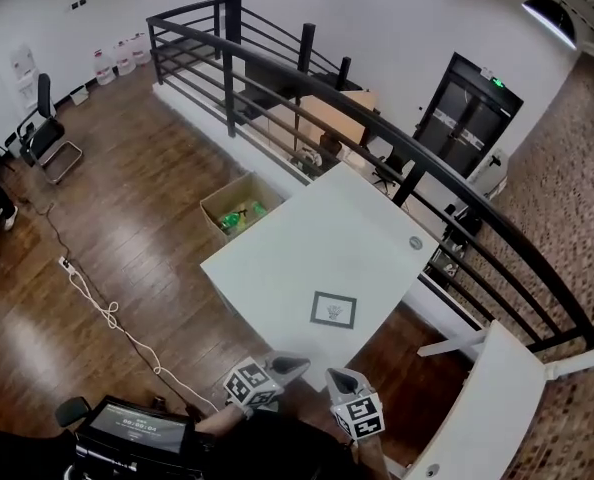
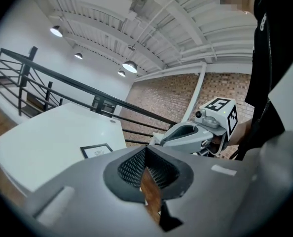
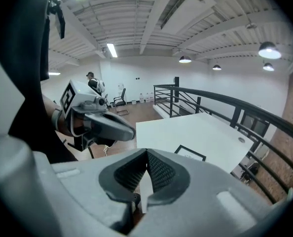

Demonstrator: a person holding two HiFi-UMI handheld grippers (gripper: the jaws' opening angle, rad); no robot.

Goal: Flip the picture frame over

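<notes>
**Head view.** A white table (image 1: 307,238) stands beside a black railing (image 1: 377,118). The picture frame (image 1: 333,310) lies flat on the table, close to its near edge, with the dark border and pale print facing up. The left gripper (image 1: 289,366) and right gripper (image 1: 339,378) hang side by side just off that same edge, short of the tabletop and apart from the frame. A cardboard box (image 1: 239,208) sits on the floor at the table's far-left side.

**Left gripper view.** The jaws are pressed together with nothing between them. The frame (image 2: 97,150) shows beyond them on the table, untouched. The right gripper (image 2: 178,134) is alongside.

**Right gripper view.** These jaws also meet, empty, with only floor and table edge showing past them. The frame (image 3: 190,153) rests ahead on the table, face up.

**Progress.** By this evidence, no part of the flip is done. Left to do are the reach over the table edge, parting the jaws, a hold on the frame's rim, the turn, and setting the frame face down.
</notes>
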